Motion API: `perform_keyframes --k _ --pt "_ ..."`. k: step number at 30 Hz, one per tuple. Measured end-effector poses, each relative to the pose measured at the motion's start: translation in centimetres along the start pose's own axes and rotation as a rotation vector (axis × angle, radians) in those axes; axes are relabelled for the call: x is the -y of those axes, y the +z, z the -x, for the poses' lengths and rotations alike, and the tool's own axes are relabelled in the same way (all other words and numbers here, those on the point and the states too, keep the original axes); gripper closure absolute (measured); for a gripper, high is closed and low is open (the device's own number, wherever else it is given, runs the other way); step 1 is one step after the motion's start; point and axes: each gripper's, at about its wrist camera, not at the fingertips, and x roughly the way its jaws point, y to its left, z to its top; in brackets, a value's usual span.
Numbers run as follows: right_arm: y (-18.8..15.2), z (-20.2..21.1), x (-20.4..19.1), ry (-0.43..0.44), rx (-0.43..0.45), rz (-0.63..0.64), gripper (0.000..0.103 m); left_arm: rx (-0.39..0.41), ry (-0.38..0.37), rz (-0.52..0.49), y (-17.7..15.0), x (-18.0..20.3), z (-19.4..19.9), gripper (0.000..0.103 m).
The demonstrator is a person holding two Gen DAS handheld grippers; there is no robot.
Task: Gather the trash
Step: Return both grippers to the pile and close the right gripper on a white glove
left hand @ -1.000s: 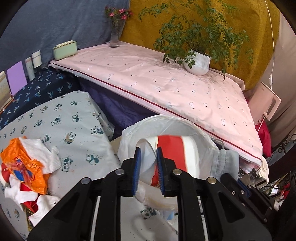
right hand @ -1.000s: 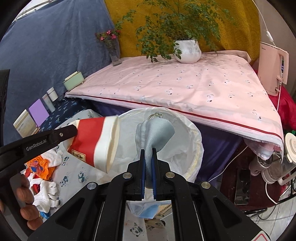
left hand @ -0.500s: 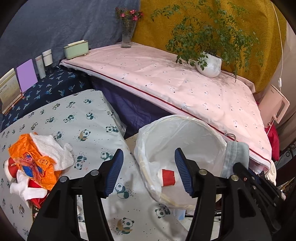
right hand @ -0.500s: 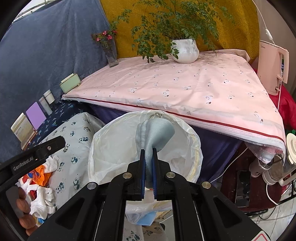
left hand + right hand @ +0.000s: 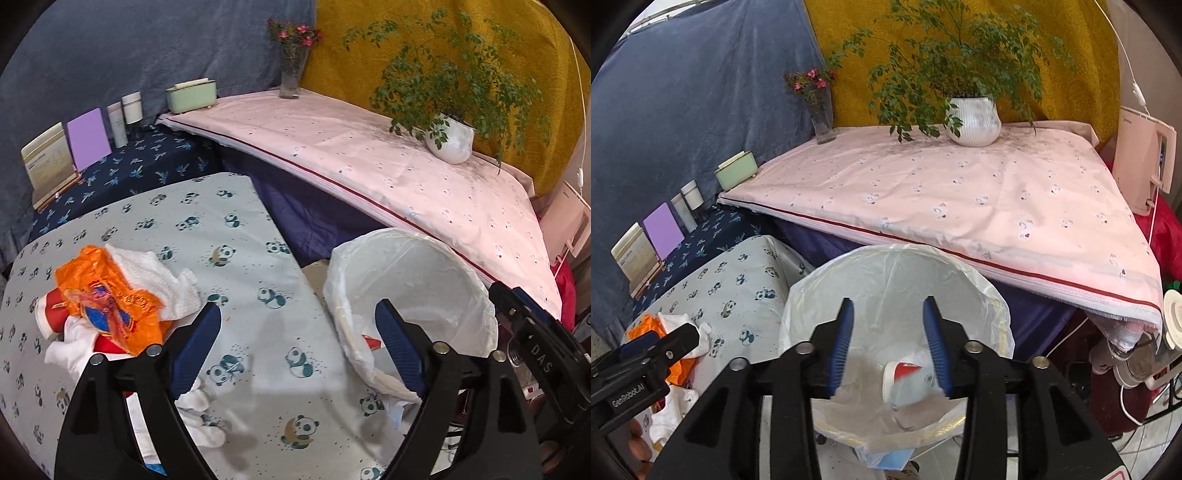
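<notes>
Left tongs [image 5: 297,338] spread wide, holding nothing, over the right part of the panda-cloth table [image 5: 236,236]. Right tongs [image 5: 888,343] also spread, holding nothing, above the white-lined bin [image 5: 894,280] just off the table's right edge. In the bin: red-and-white paper cup [image 5: 899,373] with a grey cloth [image 5: 916,387] over it. Trash pile near the table's left edge: orange wrapper [image 5: 107,291], white cloth [image 5: 162,273], another red cup [image 5: 50,314] partly under them.

Right claw [image 5: 888,332] spread above bin [image 5: 991,295]; blurred cup [image 5: 905,378] inside, apparently.
</notes>
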Motion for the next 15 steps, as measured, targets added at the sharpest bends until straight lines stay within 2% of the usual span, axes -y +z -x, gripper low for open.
perform_keyframes --k 3,15 --pt "0.1 0.9 -1.1 0.025 0.004 0.016 0.056 0.003 0.018 0.031 -0.4 -1.3 0.8 0.014" --pt "-2.4 3.4 -7.9 0.144 -0.034 0.115 0.053 0.002 0.116 0.139 -3.6 -8.5 4.3 0.013"
